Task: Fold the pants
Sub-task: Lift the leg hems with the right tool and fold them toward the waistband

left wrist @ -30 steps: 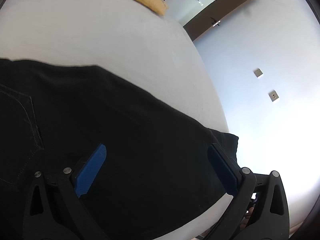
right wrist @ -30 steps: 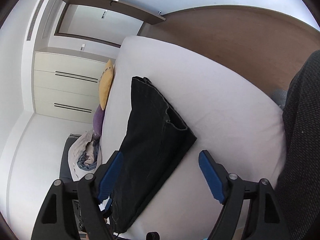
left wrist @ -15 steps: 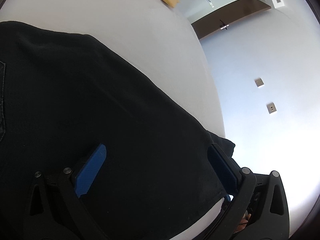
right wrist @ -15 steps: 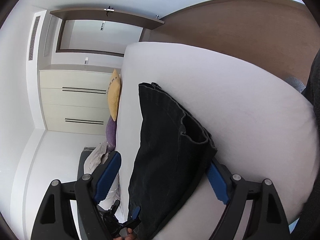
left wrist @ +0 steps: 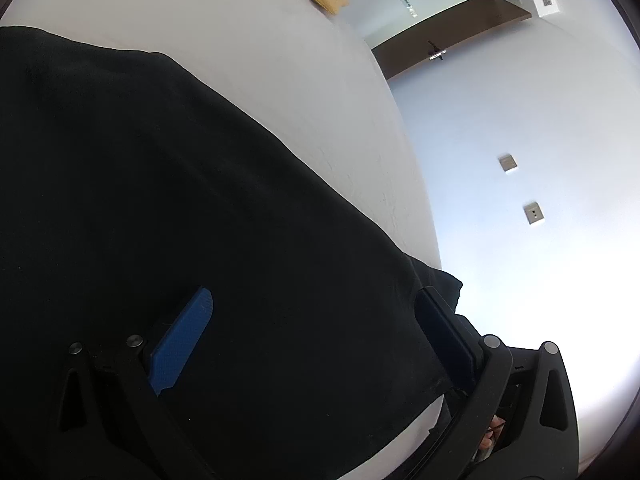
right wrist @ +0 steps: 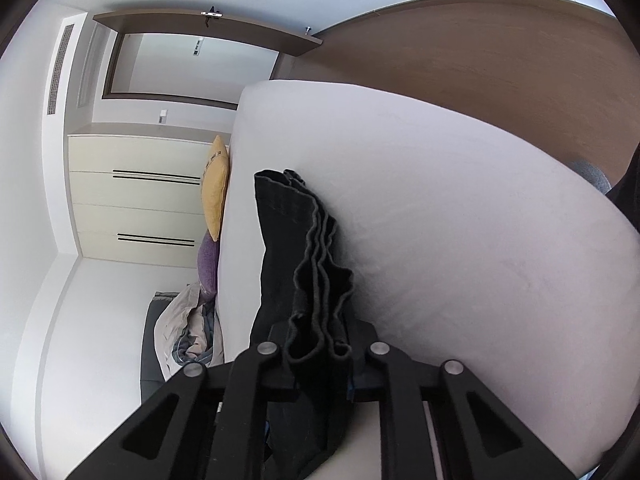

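Observation:
Black pants (left wrist: 200, 220) lie on the white bed (left wrist: 280, 60) and fill most of the left wrist view. My left gripper (left wrist: 316, 332) is open, its blue pads wide apart, with the pants' edge between them. In the right wrist view the folded black pants (right wrist: 296, 256) stretch away along the bed (right wrist: 460, 220). My right gripper (right wrist: 318, 336) is shut on the layered hem end of the pants.
A yellow cushion (right wrist: 216, 184) and a purple cushion (right wrist: 208, 260) lie at the bed's far end, with a pile of bedding (right wrist: 188, 332) beyond. Cream drawers (right wrist: 136, 196) and a wooden wall (right wrist: 480, 60) stand around the bed.
My right gripper has closed on the hem end of the pants; it was open before. My left gripper has moved in farther over the pants and stays open.

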A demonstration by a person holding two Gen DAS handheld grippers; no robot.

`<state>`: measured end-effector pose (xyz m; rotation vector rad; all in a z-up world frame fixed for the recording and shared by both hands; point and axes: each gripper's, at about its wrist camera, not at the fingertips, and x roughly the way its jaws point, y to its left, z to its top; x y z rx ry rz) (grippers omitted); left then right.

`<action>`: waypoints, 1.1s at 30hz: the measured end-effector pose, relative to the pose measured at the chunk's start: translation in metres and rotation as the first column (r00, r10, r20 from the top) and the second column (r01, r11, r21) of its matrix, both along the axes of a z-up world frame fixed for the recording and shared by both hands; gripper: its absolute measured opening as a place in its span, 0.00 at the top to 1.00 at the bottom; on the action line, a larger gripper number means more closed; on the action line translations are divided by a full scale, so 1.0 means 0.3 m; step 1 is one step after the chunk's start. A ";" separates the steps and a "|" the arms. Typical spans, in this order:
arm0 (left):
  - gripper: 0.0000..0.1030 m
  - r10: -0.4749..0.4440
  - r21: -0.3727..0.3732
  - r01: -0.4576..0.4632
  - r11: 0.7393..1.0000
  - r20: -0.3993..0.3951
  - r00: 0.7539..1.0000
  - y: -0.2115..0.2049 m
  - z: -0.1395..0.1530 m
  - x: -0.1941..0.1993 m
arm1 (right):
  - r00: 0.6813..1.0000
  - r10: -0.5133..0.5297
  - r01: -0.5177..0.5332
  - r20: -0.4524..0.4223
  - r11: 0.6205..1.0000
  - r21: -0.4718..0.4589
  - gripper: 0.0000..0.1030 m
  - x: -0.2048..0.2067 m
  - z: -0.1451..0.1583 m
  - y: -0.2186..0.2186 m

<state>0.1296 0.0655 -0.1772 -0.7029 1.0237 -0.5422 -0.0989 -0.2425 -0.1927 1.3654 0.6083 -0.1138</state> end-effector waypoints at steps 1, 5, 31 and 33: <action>0.00 -0.004 0.010 0.004 1.000 0.003 1.000 -0.002 -0.001 -0.002 | 1.000 0.001 -0.001 -0.002 1.000 -0.002 0.86 0.001 -0.001 -0.002; 0.01 -0.042 0.087 0.041 0.995 0.009 0.999 -0.030 -0.008 0.000 | 1.000 0.013 -0.014 -0.025 0.998 -0.054 0.87 0.015 0.019 0.007; 0.00 0.020 -0.131 -0.030 0.991 -0.076 0.997 0.089 -0.003 -0.032 | 0.736 0.566 -0.585 -0.371 0.256 -0.769 0.89 0.322 0.243 0.911; 0.00 -0.011 -0.121 -0.001 0.993 -0.100 0.995 0.064 0.012 -0.023 | 0.740 0.555 -0.558 -0.381 0.190 -0.808 0.89 0.309 0.249 0.937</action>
